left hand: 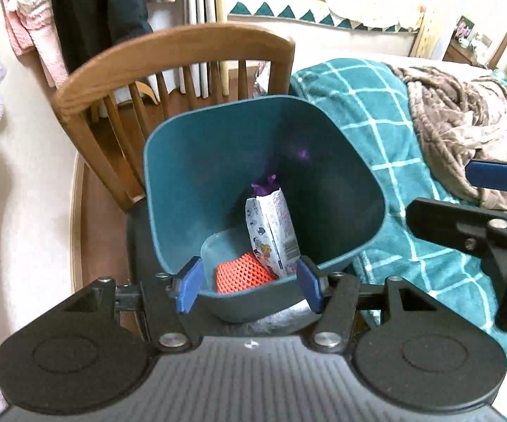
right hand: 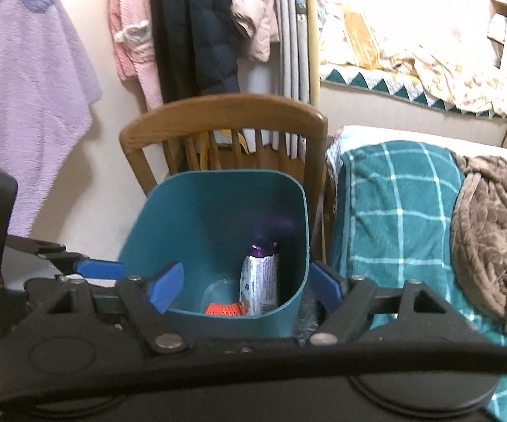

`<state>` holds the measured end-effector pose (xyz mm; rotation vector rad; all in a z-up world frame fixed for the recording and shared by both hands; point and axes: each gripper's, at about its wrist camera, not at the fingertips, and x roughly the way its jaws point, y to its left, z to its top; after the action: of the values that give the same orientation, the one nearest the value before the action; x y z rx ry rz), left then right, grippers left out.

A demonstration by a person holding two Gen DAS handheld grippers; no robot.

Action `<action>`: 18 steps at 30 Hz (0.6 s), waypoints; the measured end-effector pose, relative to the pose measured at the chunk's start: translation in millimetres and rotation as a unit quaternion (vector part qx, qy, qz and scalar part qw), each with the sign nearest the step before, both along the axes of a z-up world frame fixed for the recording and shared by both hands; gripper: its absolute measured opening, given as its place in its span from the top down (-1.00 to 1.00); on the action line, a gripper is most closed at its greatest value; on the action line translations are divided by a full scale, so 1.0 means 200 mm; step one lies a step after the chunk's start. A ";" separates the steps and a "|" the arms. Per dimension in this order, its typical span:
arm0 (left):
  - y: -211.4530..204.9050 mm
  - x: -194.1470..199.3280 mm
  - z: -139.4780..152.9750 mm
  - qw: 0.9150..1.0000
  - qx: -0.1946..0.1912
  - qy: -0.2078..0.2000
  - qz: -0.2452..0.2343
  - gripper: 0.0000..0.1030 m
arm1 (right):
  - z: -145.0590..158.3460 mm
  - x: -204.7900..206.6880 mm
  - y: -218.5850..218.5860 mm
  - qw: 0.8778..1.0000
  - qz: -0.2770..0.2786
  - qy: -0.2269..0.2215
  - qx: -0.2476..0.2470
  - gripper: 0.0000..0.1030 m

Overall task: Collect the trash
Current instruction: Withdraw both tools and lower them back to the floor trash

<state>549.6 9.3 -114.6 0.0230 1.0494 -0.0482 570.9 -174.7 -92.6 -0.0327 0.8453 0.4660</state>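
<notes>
Chair of curved brown wood (left hand: 169, 56) stood leftmost, then the teal plastic bin (left hand: 190, 190) holding an orange mesh net (left hand: 242, 276) and printed white wrapper (left hand: 271, 232). Left gripper (left hand: 248, 290) and right gripper (right hand: 244, 290) hovered with fingers apart, empty; best withdrawn straight up, clear of the rim.

Matt plastic bin (left hand: 190, 176), wooden chair (left hand: 169, 49)
</notes>
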 end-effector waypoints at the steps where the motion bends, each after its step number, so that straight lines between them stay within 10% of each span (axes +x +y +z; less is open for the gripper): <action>1: 0.00 -0.03 0.03 1.000 0.002 -0.004 0.001 -0.11 | 0.03 -0.03 -0.01 1.000 0.002 -0.003 0.001 -0.55; 18: 0.07 -0.59 0.17 0.998 -0.032 -0.045 0.019 -0.42 | 0.10 -0.52 -0.16 0.998 0.039 -0.017 0.037 -0.89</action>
<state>432.5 22.6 -81.6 -0.0511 0.9572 -0.0461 466.3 -207.0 -73.1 -0.0042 0.7951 0.5681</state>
